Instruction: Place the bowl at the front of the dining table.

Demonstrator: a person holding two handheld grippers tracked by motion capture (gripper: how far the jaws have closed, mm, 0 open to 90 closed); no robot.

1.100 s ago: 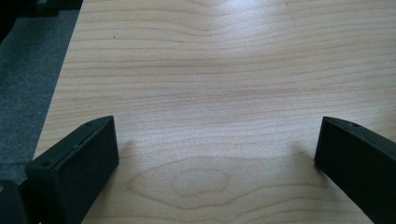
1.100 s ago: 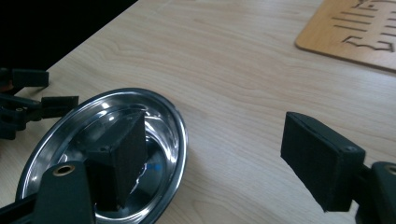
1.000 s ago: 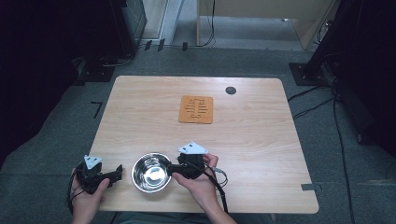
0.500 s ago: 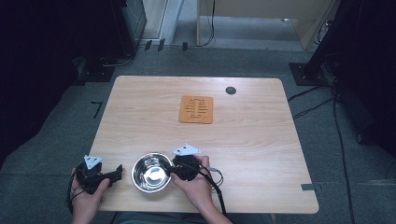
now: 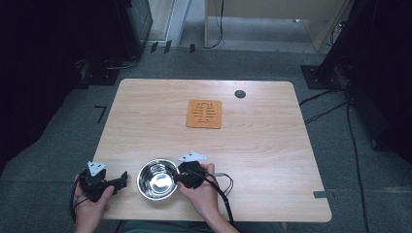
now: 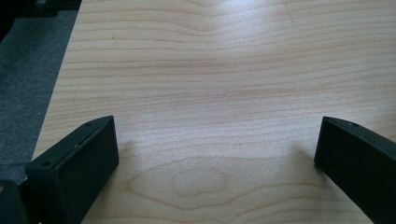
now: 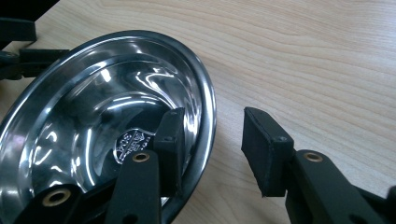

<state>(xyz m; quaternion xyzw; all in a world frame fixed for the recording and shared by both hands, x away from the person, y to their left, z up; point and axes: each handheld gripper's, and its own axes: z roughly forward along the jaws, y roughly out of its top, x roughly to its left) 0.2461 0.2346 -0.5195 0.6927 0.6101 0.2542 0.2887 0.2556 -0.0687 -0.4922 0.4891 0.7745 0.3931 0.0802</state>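
Two tongs in play. Right tongs [image 7: 212, 144] just been closing, now straddling rim of steel bowl [image 5: 157, 178] at lower middle of counter [image 5: 262, 145], one jaw inside, one outside, gap remaining, no pinch yet. Grab looks imminent. Left tongs [image 6: 215, 154] wide open, empty, idle at lower left.

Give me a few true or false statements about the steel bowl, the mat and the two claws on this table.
1. The right claw straddles the steel bowl's rim, one jaw inside and one outside. True.
2. The left claw holds the bowl. False: its jaws stand wide apart over bare table.
3. The orange mat lies under the bowl. False: it lies apart, farther up the table.
4. The bowl is empty. True.
5. The right claw's outer jaw presses the rim. False: a gap shows; its jaws have just been closing.
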